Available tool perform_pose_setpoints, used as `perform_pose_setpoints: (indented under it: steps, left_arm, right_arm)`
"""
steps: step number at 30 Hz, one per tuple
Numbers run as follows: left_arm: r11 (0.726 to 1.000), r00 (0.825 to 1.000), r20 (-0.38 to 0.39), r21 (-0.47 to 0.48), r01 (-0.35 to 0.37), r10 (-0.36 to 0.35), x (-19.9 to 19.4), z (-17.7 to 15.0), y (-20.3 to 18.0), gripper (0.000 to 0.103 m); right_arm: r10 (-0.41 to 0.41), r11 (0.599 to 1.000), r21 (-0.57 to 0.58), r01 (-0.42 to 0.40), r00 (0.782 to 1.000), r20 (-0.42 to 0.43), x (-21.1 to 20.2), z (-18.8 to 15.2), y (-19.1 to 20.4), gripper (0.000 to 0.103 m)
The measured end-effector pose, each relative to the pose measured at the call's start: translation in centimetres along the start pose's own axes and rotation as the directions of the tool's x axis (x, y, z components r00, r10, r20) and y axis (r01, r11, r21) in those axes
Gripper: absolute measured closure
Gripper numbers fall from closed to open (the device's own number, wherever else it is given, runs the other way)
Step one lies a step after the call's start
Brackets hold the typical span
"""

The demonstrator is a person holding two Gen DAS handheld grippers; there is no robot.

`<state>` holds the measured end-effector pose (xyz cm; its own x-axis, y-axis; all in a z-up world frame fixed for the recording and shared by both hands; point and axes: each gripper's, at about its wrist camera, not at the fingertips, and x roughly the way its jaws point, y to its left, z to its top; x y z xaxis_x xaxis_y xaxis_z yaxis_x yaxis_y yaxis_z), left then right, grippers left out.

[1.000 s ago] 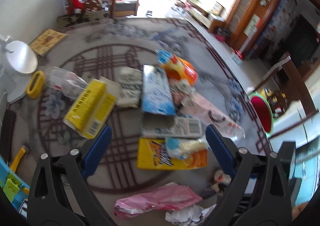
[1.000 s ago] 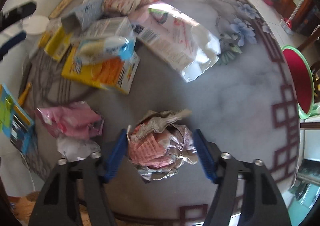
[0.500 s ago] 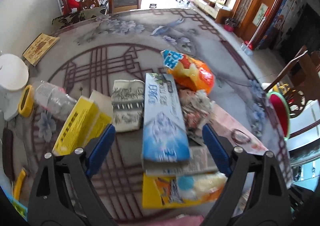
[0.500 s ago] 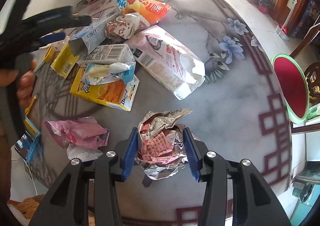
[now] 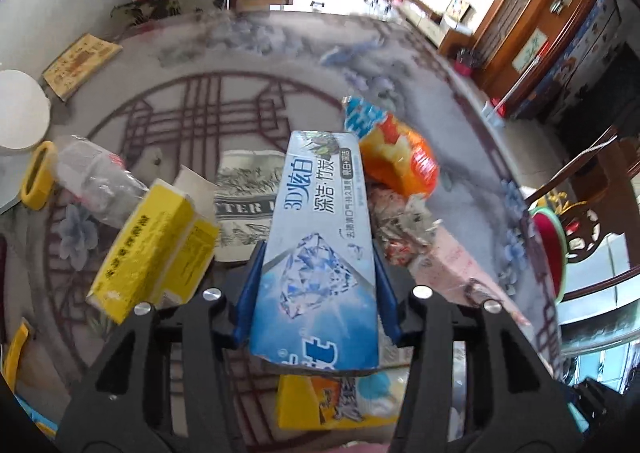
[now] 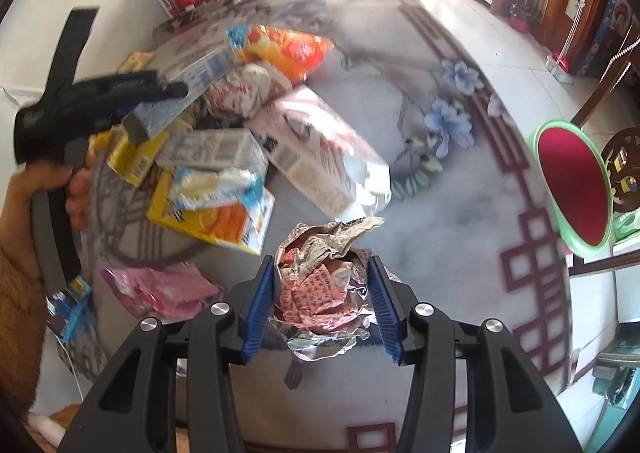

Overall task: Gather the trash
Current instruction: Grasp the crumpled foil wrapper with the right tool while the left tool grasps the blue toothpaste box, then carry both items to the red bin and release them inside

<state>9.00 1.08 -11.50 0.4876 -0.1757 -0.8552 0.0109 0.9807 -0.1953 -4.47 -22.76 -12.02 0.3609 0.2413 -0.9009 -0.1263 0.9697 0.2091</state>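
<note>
A long blue toothpaste box (image 5: 316, 221) lies on the trash pile on the marble table (image 6: 440, 213). My left gripper (image 5: 318, 253) straddles its near half, jaws closing, and the blue pads touch both long sides. The right wrist view shows that gripper (image 6: 120, 101) in a person's hand at the left, with the box (image 6: 192, 73) sticking out past it. My right gripper (image 6: 320, 269) is shut on a crumpled foil and pink paper wad (image 6: 320, 289), held a little above the tabletop.
Around the box lie a yellow carton (image 5: 148, 245), an orange snack bag (image 5: 400, 157), a clear plastic bottle (image 5: 96, 181) and a yellow-orange packet (image 6: 216, 221). A pink wrapper (image 6: 160, 289) and a torn pink-white bag (image 6: 320, 149) sit nearer. A red stool (image 6: 572, 185) stands beyond the table's right edge.
My left gripper moved forward over the pile and its wide jaws came in onto the toothpaste box. My right gripper rose with the crumpled wad still in it.
</note>
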Motion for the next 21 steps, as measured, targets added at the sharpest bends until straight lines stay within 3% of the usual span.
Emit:
perform_pose_setpoints:
  steps: [8, 14, 17, 21]
  left_arm:
    - [0.999, 0.994, 0.100, 0.023, 0.044, -0.046, -5.6, -1.2, -3.4, 0.055]
    - [0.996, 0.988, 0.132, 0.064, 0.067, -0.075, -6.8, -1.2, -7.7, 0.055]
    - [0.995, 0.988, 0.134, 0.071, 0.064, -0.073, -6.7, -1.3, -9.9, 0.055]
    - [0.995, 0.992, 0.105, 0.079, 0.068, -0.076, -5.5, -1.4, -13.5, 0.055]
  right_arm:
    - [-0.014, 0.999, 0.051, 0.009, 0.995, 0.097, -3.0, 2.5, -3.7, 0.058]
    - [-0.121, 0.977, 0.190, 0.094, 0.983, 0.135, -3.9, 4.5, -12.9, 0.057]
    - [-0.231, 0.951, 0.239, 0.197, 0.965, 0.126, -3.9, 5.1, -18.0, 0.057]
    - [-0.274, 0.924, 0.301, 0.234, 0.957, 0.096, -3.4, 5.4, -24.3, 0.057]
